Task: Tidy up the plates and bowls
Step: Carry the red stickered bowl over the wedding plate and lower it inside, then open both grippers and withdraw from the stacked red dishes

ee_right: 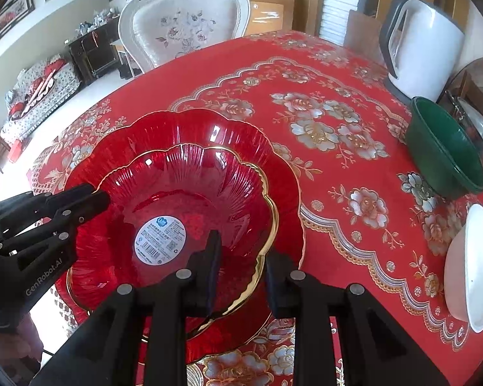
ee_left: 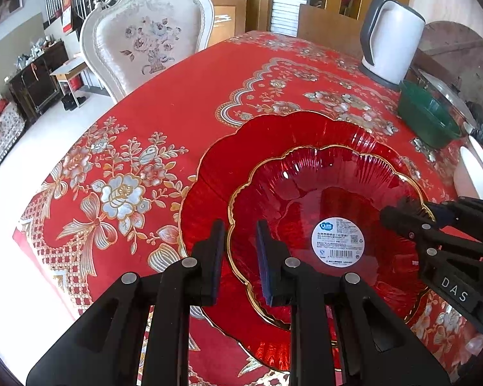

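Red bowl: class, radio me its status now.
Both grippers, left and right, open, straddling opposite rims. Red bowl nested in the larger red plate. Nothing blocking.

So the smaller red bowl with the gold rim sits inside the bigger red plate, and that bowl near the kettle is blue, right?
Not quite: the bowl near the kettle is green, not blue, as the right wrist view shows clearly. The rest holds: the gold-rimmed red bowl sits inside the bigger red plate.
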`<state>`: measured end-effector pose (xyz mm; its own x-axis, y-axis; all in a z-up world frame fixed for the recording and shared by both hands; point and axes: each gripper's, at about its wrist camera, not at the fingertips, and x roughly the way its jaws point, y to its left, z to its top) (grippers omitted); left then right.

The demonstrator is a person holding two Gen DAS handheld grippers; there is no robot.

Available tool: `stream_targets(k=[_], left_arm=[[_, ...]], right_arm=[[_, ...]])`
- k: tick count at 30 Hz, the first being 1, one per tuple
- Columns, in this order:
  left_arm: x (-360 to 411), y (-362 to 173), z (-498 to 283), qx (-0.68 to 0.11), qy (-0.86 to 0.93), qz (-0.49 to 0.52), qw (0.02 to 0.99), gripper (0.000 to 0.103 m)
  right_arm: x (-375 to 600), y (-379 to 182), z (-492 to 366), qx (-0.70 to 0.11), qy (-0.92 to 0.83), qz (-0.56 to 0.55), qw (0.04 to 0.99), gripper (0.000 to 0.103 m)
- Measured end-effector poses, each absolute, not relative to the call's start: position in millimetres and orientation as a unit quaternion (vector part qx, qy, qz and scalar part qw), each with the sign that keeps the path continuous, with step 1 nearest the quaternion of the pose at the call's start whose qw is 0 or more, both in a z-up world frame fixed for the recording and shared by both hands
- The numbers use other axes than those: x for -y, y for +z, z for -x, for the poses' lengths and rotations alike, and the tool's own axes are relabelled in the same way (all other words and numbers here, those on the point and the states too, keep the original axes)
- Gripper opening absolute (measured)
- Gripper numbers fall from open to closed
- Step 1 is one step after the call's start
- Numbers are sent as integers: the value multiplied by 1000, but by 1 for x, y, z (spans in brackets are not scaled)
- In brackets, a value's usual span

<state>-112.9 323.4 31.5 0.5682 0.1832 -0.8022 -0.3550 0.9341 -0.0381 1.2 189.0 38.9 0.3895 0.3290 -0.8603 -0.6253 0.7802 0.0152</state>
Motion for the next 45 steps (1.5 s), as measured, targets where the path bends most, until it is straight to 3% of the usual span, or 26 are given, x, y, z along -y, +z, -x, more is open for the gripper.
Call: stream_targets(k=[8, 11, 32, 33, 35, 36, 37, 40, 45], left_arm=[[-321, 31, 112, -437, 159, 89, 881, 19], [-320, 30, 112, -436, 166, 84, 881, 19], [-316, 43, 115, -416, 182, 97, 886, 21], [-316, 44, 116, -413, 181, 101, 887, 22], [-312, 48, 117, -407, 181, 104, 889, 36], [-310, 50, 118, -402, 182, 101, 892, 52], [-307, 52, 119, -396, 183, 100, 894, 59], [-302, 59, 122, -381, 187, 102, 900, 59], [-287, 71, 121, -366, 180, 105, 907, 59]], right_arm=[[-188, 39, 1, -472, 290, 152, 819, 25], [-188, 40, 3, -471, 296, 152, 817, 32], [-185, 47, 10, -453, 287, 164, 828, 36], [-183, 49, 11, -449, 284, 162, 831, 39], [-178, 52, 12, -444, 287, 151, 835, 40], [-176, 54, 12, -444, 289, 145, 836, 41], [-174, 55, 13, -444, 291, 139, 836, 41], [-165, 60, 17, -437, 296, 119, 841, 41], [-145, 70, 20, -426, 288, 95, 852, 55]])
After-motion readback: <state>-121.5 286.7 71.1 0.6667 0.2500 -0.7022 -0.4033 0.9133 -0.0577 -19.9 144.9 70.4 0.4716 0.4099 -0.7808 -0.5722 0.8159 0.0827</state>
